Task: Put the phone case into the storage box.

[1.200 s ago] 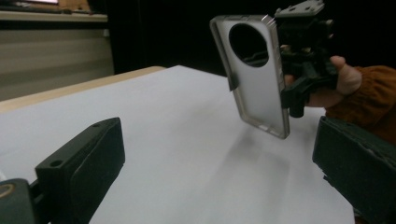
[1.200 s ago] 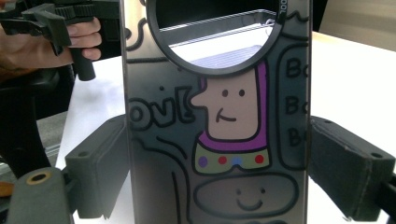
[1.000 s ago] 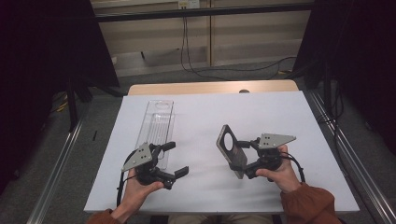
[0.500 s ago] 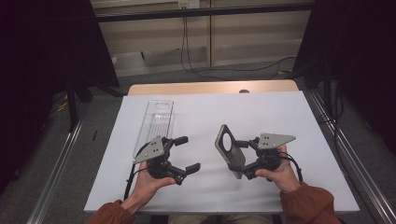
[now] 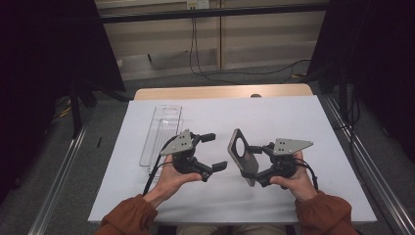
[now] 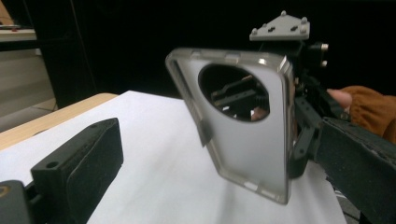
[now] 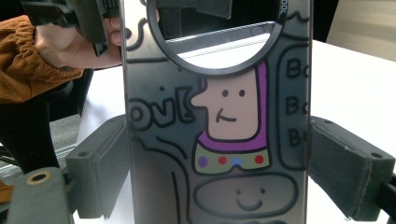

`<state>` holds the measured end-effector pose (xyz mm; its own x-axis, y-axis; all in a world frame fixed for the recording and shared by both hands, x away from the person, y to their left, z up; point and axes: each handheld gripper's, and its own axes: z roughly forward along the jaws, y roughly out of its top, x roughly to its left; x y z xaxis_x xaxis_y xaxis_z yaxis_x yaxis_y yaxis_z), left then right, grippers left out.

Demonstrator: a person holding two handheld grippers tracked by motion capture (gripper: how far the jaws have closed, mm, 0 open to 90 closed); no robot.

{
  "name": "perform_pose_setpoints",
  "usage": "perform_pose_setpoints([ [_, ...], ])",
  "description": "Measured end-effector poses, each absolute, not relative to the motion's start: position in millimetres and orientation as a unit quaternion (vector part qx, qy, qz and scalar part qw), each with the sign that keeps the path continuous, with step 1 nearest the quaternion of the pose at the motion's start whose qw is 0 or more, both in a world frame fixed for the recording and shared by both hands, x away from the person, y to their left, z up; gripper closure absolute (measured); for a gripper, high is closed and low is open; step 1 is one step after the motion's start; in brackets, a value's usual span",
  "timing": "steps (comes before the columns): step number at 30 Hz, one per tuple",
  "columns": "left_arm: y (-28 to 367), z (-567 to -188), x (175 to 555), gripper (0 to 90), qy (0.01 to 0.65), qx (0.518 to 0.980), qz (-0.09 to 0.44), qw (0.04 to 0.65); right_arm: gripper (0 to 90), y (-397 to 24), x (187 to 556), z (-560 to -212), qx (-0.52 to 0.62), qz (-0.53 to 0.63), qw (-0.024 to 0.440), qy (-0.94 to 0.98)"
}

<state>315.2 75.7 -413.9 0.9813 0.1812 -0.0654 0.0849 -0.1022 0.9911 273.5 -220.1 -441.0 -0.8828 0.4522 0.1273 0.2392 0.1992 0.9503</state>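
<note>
Grey, semi-translucent phone case [image 5: 243,156] with a large round camera cut-out is sitting upright between the jaws of the right gripper [image 5: 260,164], lifted off the white table cover [image 5: 274,117] and standing on edge, tilted slightly. In the right gripper view the two padded jaws are pressing on the case's [image 7: 217,121] long edges from both sides, and its printed face is showing a cartoon figure with a purple hood, coloured dots and black lettering. The person's right hand [image 5: 292,181] is wrapping the gripper's handle, an orange sleeve [image 5: 325,215] at the wrist. The left gripper [image 5: 211,152] is hovering just beside the case, its jaws spread wide and holding nothing; in the left gripper view the case's plain grey side [image 6: 243,126] is facing this gripper, sitting apart from both jaws. The left hand [image 5: 171,178] is gripping from below. A clear plastic tray [image 5: 161,132] is lying flat on the cover, behind the left gripper and near the cover's left edge.
</note>
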Motion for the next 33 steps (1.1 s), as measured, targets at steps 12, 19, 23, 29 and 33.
perform_pose_setpoints([
  [12,71.8,-418.0,317.0,1.7,0.086,0.734,0.018,0.674,11.8,-208.0,273.0,-446.7,0.211,0.588,0.071,0.778],
  [19,69.5,-418.2,315.8,1.3,0.086,0.727,0.008,0.681,11.8,-205.2,273.5,-445.3,0.202,0.595,0.062,0.776],
  [23,67.3,-419.3,316.8,1.0,0.083,0.723,-0.006,0.685,11.9,-202.2,273.4,-446.1,0.192,0.597,0.051,0.777],
  [29,64.6,-418.7,315.6,0.7,0.077,0.720,-0.012,0.690,11.8,-200.1,273.3,-446.9,0.182,0.602,0.038,0.776],
  [33,63.3,-418.1,315.2,0.6,0.068,0.719,-0.019,0.691,11.8,-199.3,273.1,-446.4,0.172,0.606,0.033,0.776],
])
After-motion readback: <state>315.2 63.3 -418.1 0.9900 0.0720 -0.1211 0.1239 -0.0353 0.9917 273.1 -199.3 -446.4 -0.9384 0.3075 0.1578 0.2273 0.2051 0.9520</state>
